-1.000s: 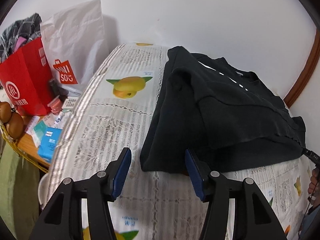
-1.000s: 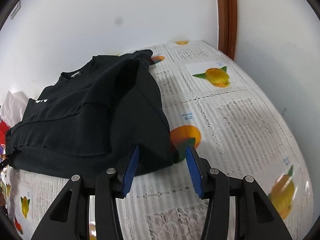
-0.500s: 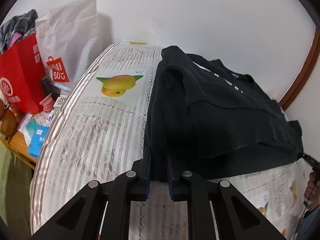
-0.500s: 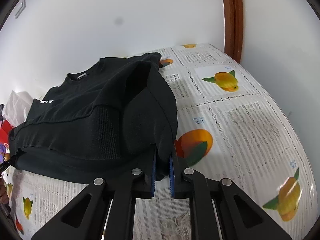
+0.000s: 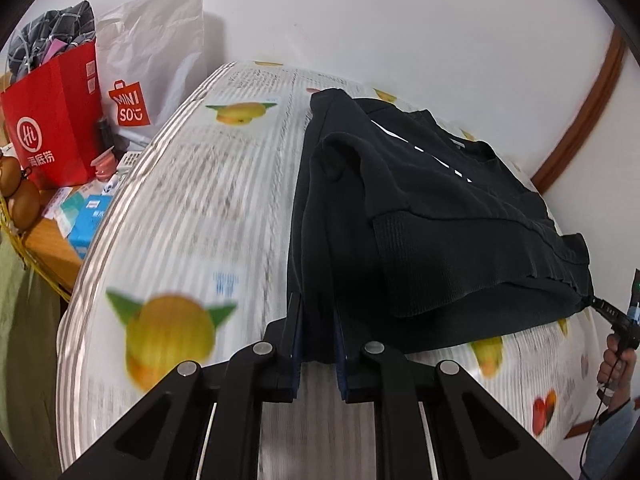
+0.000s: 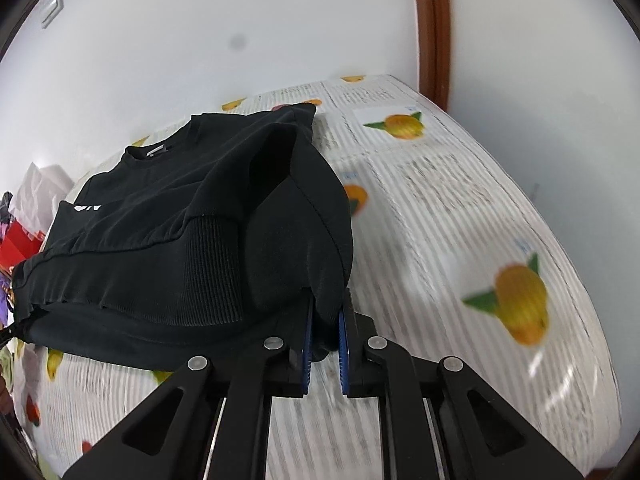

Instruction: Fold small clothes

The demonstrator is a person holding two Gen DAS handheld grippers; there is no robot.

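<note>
White walls close in a counter [image 5: 224,208] dressed in a striped cloth printed with newsprint and yellow fruit; a brown wooden trim runs up the wall at about two o'clock. Off the counter's edge at nine o'clock in the left wrist view stand a red paper bag [image 5: 56,116] and a white shopping bag [image 5: 156,64], with small boxes scattered below them.

On the cloth lies the black sweatshirt [image 5: 432,216], its sleeves laid in over the body so the ribbed cuffs show on top, its collar toward the wall at twelve o'clock. The hem end, nearest the two tools, hangs a little off the cloth.

The left gripper [image 5: 318,334] has its jaws clamped on the hem corner at that side, black fabric pinched between the blue pads. The right gripper [image 6: 325,330] grips the opposite hem corner the same way, a fold of cloth bulging out above its jaws. At three o'clock in the left wrist view a person's hand [image 5: 618,360] holds the other tool's handle.

To my eye the step in hand is carrying the hem up and over toward the collar. Done well, both corners should rise together and travel at one pace, so the bottom edge stays straight and taut between them. Keep the lift low enough that the tucked sleeves don't slide out. Lay the hem square on the shoulders before either grip lets go, or the fold will land skewed.
</note>
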